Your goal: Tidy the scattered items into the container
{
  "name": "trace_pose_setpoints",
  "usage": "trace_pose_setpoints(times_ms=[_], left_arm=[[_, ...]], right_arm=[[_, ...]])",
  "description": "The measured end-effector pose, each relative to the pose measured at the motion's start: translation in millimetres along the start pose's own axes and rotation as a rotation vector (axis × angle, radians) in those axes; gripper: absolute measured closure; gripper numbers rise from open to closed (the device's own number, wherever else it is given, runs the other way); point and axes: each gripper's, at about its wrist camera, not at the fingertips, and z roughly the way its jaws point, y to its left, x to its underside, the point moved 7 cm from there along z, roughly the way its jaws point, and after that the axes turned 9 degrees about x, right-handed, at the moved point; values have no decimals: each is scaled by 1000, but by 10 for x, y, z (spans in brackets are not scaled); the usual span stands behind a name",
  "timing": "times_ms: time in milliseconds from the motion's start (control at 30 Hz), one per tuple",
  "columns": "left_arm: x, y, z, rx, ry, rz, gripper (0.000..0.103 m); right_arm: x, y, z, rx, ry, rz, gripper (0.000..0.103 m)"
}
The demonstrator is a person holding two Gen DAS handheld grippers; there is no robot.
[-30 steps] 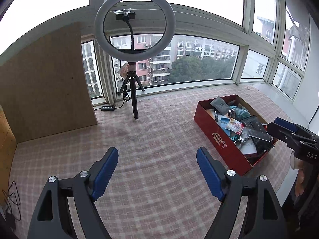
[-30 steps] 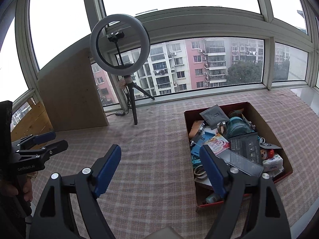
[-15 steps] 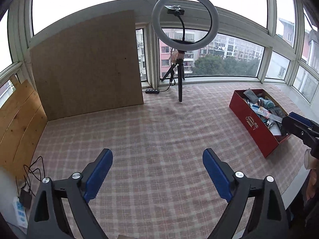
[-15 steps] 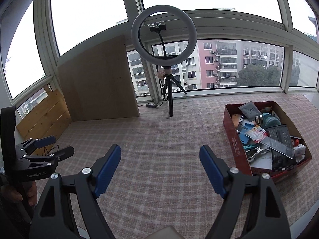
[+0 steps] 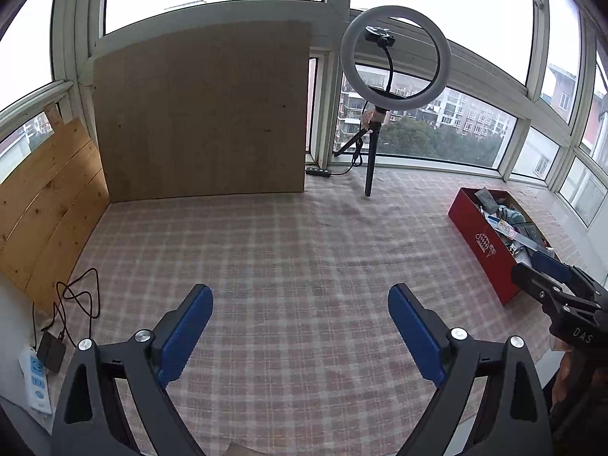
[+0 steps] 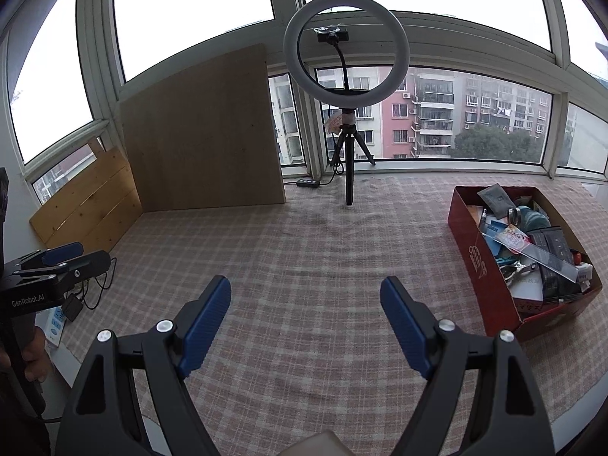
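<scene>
Both views have been swung leftward since the earlier frames, so that the red box (image 6: 479, 262) is now seen far toward the right edge instead of close ahead. By the left gripper (image 5: 300, 336) nothing is held; its blue pads are spread wide above the checked cloth (image 5: 288, 250), and the red box (image 5: 477, 235) is found well to its right, beyond the right-hand pad. The right gripper (image 6: 306, 326) is likewise kept wide and empty, with the box lying to its right, near but apart. The box is seen filled with mixed items (image 6: 532, 243), which are contained within its walls. To the left of the box, the ring light (image 6: 346, 51) on its tripod is stood near the window.
</scene>
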Motion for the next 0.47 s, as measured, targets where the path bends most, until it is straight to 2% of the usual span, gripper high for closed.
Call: trace_pose_setpoints(times_ms=[300, 467], left_arm=[[-4, 210, -26, -18, -15, -34, 9], [8, 197, -60, -74, -44, 13, 8]], right_arm=[[-3, 98, 28, 9, 7, 6, 23], [21, 155, 44, 4, 19, -10, 23]])
